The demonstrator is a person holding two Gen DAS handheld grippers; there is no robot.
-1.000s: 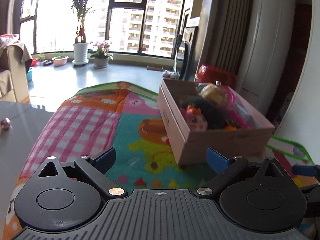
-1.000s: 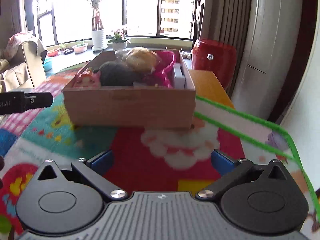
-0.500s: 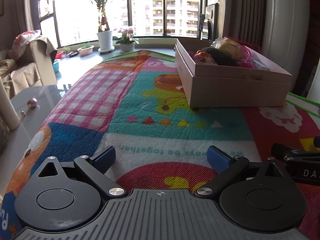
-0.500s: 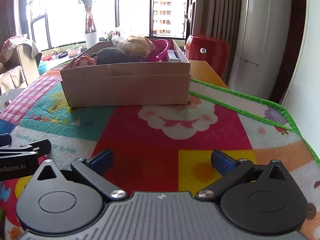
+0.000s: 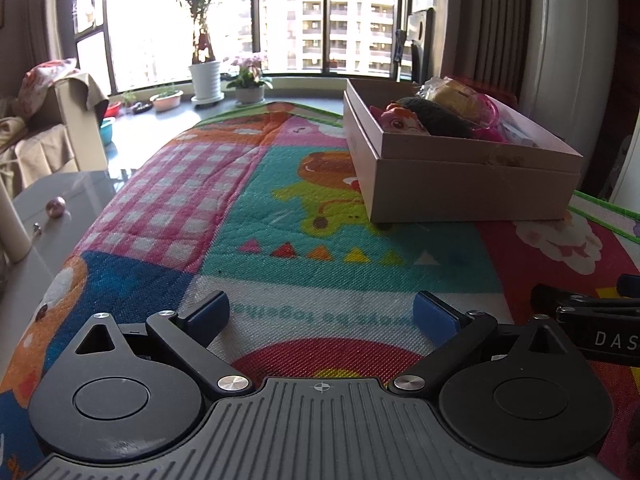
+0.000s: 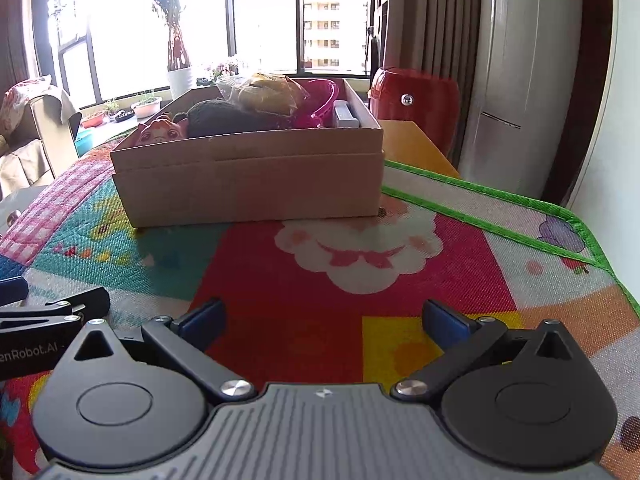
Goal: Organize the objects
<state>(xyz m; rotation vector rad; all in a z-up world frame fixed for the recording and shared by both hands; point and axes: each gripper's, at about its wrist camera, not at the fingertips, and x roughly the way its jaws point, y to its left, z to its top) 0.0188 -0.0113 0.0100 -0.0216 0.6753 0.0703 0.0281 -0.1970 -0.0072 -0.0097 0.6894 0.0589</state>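
Note:
A cardboard box (image 5: 472,184) (image 6: 248,184) stands on the colourful play mat (image 5: 280,208) (image 6: 360,264). It holds a pink cartoon toy (image 5: 398,121) (image 6: 160,133), a dark fuzzy object (image 5: 436,120) (image 6: 224,120), a wrapped yellowish item (image 6: 272,92), a pink bowl (image 6: 320,102) and a small white box (image 6: 346,116). My left gripper (image 5: 322,314) rests low over the mat, open and empty, well short of the box. My right gripper (image 6: 324,318) is also open and empty, low near the mat's front. Each gripper shows at the edge of the other's view.
A grey table surface (image 5: 48,216) with a small pink ball (image 5: 56,207) lies left of the mat. A red stool (image 6: 414,94) and a white appliance (image 6: 532,72) stand behind the box. Potted plants (image 5: 206,76) line the window. A draped chair (image 5: 52,120) is at far left.
Both grippers have pulled back from the box and dropped low toward the mat. The box now looks farther away. The jaws stay open and empty throughout.

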